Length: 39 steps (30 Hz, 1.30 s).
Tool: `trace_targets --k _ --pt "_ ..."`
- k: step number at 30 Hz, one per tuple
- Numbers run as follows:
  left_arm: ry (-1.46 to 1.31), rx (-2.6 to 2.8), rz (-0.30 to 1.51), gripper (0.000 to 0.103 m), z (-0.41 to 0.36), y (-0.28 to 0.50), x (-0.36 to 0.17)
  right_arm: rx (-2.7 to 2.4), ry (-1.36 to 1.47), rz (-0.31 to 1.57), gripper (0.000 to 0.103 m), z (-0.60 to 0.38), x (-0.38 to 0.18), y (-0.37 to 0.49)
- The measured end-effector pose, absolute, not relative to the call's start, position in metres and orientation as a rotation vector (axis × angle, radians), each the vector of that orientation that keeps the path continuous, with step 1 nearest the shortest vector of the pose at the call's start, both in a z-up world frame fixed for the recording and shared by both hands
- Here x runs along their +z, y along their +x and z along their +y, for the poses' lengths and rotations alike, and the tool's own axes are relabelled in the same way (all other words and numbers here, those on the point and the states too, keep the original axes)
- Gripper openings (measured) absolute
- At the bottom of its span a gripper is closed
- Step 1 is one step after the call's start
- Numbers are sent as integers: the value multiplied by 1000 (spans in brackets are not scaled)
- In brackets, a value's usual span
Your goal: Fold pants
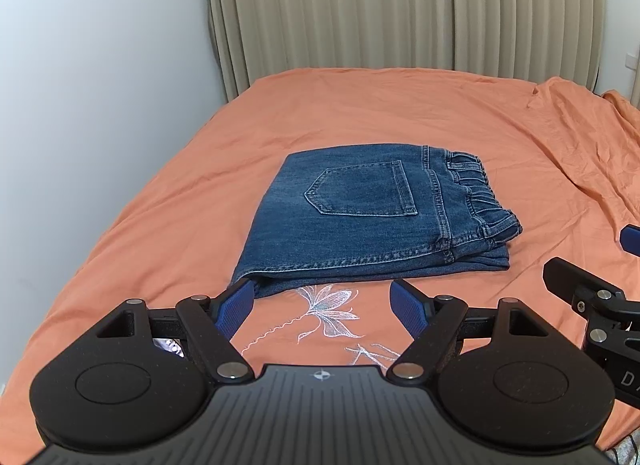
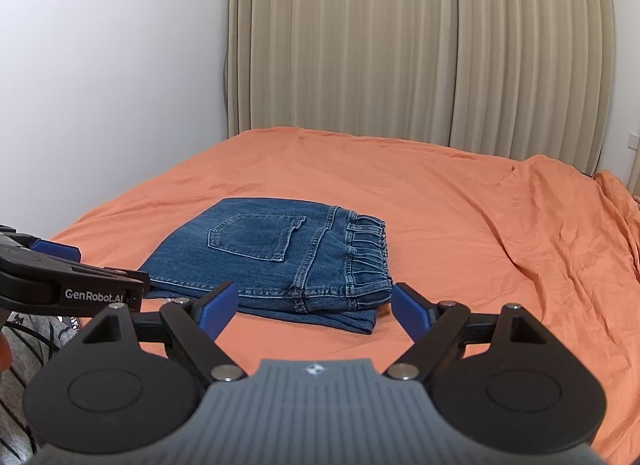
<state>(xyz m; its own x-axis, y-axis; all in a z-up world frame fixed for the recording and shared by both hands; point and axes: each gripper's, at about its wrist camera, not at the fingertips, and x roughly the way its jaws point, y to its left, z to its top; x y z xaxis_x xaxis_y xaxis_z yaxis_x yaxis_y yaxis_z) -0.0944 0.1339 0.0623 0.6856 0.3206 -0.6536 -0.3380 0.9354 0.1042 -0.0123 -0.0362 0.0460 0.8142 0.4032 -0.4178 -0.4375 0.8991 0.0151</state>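
Two matching handheld rigs. Left tool (image 1: 323,305): matte black linkage arms with silver pivot screws, blue ribbed pads (image 1: 236,311), two round black discs flanking a grey grooved centre plate marked with a small white compass emblem. Right tool (image 2: 312,305): same build, same blue pads (image 2: 216,311). White "GenRobot.AI" lettering on the left tool's black side. Grey printed garment (image 2: 24,345) at lower left.

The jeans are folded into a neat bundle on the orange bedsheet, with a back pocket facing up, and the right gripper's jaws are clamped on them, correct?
Not quite. The jeans do lie folded on the orange bedsheet, back pocket up, but the right gripper is not clamped on them: the right wrist view shows its jaws open and empty, just short of the bundle.
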Motion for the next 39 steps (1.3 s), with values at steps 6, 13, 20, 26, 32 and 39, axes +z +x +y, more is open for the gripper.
trace_targets --k 6,13,20,26,32,39 --pt "-21 368 729 91 135 -94 63 453 -84 424 80 -37 46 -14" --pt "-21 369 730 91 135 -94 63 460 -87 419 80 -38 48 -16" --pt "-20 367 730 91 136 -94 63 467 -92 417 80 -40 47 -16" --pt "-21 367 728 91 136 -94 64 471 -96 416 80 -40 47 -16" --pt "-23 366 722 91 135 -94 65 477 -98 415 80 -42 47 -16" --pt "-29 369 723 91 136 -94 66 484 -101 415 80 -44 48 -17"
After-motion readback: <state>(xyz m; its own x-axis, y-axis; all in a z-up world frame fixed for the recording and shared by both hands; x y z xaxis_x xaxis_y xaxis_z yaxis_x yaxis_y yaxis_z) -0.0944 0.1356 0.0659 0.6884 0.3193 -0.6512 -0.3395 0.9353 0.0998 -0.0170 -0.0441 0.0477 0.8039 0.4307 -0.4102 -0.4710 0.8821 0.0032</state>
